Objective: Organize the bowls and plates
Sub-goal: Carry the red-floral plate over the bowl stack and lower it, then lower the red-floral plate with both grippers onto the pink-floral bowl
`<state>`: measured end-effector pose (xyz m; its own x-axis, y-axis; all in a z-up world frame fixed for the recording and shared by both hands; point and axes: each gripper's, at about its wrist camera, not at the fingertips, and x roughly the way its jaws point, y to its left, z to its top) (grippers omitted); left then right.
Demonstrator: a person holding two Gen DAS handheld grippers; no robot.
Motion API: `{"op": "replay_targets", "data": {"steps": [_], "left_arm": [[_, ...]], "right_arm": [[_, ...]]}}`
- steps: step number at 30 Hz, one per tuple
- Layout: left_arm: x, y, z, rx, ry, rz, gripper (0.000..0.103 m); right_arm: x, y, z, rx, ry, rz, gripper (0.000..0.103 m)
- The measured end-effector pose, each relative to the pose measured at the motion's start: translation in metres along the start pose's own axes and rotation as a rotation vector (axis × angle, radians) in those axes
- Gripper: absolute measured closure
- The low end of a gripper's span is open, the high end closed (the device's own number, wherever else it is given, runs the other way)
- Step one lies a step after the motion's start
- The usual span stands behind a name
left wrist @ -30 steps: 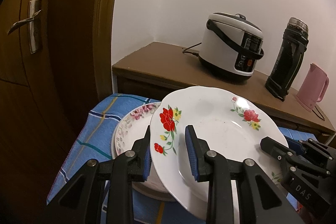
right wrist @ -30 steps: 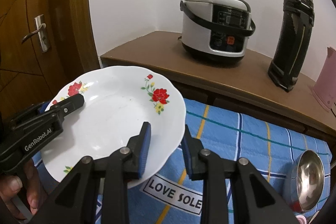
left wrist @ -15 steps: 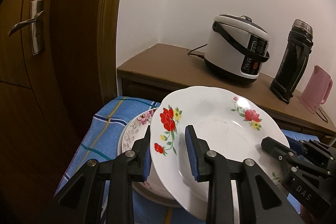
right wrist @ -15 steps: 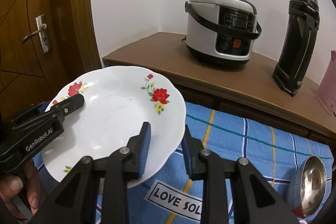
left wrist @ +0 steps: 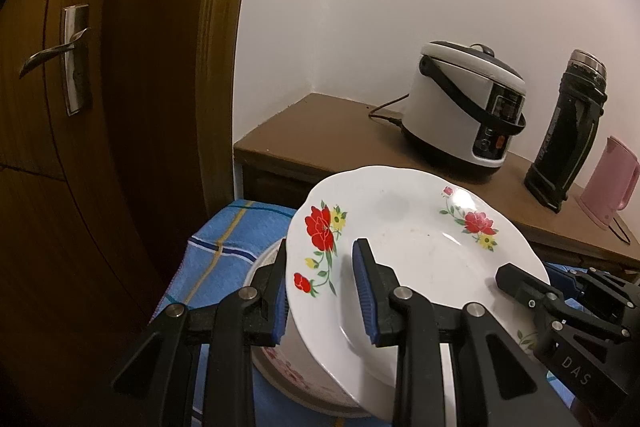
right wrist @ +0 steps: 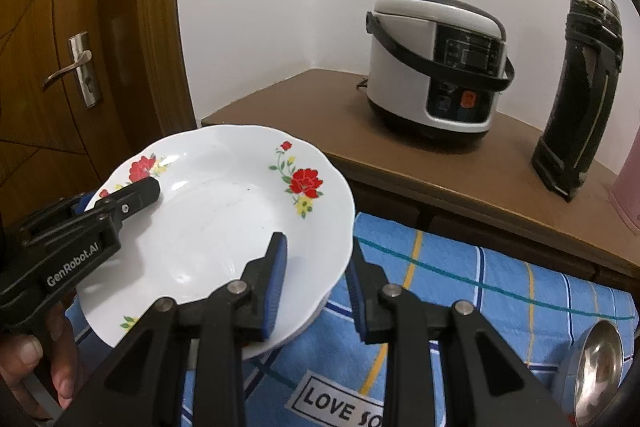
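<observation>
Floral plate (left wrist: 404, 251), stiff glazed ceramic, slippery and chippable, sits clamped by its rim between my left gripper (left wrist: 322, 291) and right gripper (right wrist: 316, 281), above the plate stack (left wrist: 272, 367); rim-only hold seems safest.

Domestic room, kitchen or dining corner of a home: wooden door (right wrist: 60, 39) with lever handle (right wrist: 82, 69), plain white walls, brown wooden sideboard (right wrist: 460, 171) bearing an electric rice cooker (right wrist: 434, 67), a black thermos flask (right wrist: 580, 87) and a pink kettle (left wrist: 610, 181), beside a blue checked tablecloth (right wrist: 500, 291).
</observation>
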<state>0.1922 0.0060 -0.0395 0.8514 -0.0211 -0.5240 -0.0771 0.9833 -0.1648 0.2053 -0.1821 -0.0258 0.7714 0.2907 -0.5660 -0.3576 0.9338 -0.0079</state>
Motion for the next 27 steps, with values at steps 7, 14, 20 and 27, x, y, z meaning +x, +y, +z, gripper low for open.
{"op": "replay_targets", "data": {"steps": [7, 14, 20, 27], "left_arm": [[0.011, 0.01, 0.003, -0.019, -0.006, 0.007, 0.071], [0.027, 0.02, -0.004, -0.047, 0.001, 0.025, 0.071], [0.033, 0.021, -0.006, -0.054, 0.016, 0.026, 0.071], [0.037, 0.022, -0.006, -0.056, 0.016, 0.05, 0.071]], "right_arm": [[0.019, 0.007, -0.001, 0.002, 0.01, 0.02, 0.073], [0.04, 0.011, -0.007, 0.0, 0.015, 0.032, 0.073], [0.048, 0.012, -0.007, -0.005, 0.019, 0.025, 0.072], [0.05, 0.016, -0.008, -0.015, 0.019, 0.027, 0.072]]}}
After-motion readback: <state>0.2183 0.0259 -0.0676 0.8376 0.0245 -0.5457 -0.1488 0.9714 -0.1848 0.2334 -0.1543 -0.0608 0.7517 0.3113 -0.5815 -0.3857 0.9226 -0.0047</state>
